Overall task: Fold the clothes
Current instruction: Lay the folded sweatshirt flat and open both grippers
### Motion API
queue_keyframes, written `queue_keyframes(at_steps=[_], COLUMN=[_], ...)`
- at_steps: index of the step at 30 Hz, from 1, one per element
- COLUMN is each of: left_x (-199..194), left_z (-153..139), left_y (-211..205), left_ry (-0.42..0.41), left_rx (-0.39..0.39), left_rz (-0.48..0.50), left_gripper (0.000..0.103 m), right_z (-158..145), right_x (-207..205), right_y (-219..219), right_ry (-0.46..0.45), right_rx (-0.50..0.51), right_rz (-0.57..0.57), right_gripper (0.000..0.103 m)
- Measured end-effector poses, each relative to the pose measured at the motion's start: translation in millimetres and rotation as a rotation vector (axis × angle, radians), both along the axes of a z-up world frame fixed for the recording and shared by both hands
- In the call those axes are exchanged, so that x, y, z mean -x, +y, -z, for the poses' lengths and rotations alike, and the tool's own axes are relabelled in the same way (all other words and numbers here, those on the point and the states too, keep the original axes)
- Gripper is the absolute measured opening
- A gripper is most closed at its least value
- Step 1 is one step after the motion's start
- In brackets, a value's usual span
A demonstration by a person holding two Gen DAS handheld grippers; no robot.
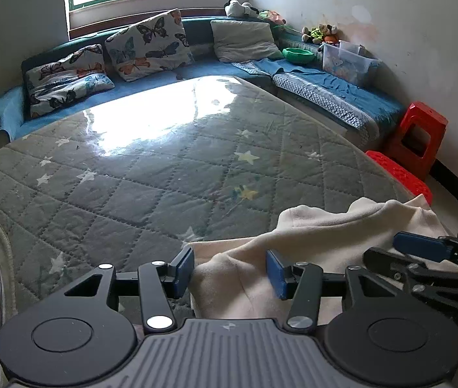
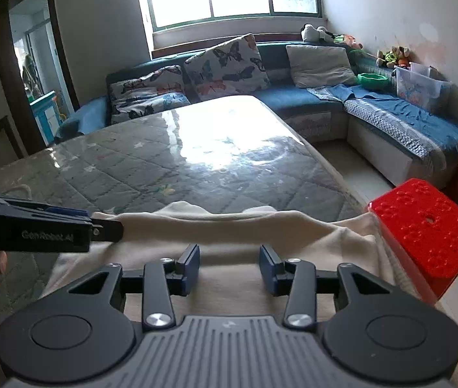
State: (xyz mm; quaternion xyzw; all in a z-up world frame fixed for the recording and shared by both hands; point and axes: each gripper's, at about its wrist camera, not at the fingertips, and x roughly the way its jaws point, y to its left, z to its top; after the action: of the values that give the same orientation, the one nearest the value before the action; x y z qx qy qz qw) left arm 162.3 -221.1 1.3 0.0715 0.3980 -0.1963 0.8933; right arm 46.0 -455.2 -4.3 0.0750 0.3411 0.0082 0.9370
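Left wrist view: your left gripper (image 1: 230,271) stands half open above the cream garment (image 1: 309,236), pads clear of the cloth. The garment lies bunched at the near right corner of the quilted table (image 1: 131,177). Your right gripper (image 1: 423,252) enters from the right, over the cloth.

Right wrist view: your right gripper (image 2: 229,268) is parted, nothing pinched, with the cream garment (image 2: 229,226) below it beside the red stool (image 2: 423,226).

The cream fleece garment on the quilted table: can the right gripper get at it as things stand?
Probably yes. The right gripper has open jaws right over the cream fleece garment, with nothing between them and the cloth. The left gripper is off to one side.
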Motion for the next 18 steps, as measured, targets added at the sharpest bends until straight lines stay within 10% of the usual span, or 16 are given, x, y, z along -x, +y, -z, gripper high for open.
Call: queue_keyframes(at_steps=[18], left_x=[9], left_z=[0], left_y=[13], left_ry=[-0.005], left_rx=[-0.008], left_rz=[-0.007], left_gripper=[0.061], right_z=[-2], right_x=[76], right_y=[-1], right_ry=[0.003], right_rx=[0.069], right_rz=[-0.023], right_gripper=[0.053])
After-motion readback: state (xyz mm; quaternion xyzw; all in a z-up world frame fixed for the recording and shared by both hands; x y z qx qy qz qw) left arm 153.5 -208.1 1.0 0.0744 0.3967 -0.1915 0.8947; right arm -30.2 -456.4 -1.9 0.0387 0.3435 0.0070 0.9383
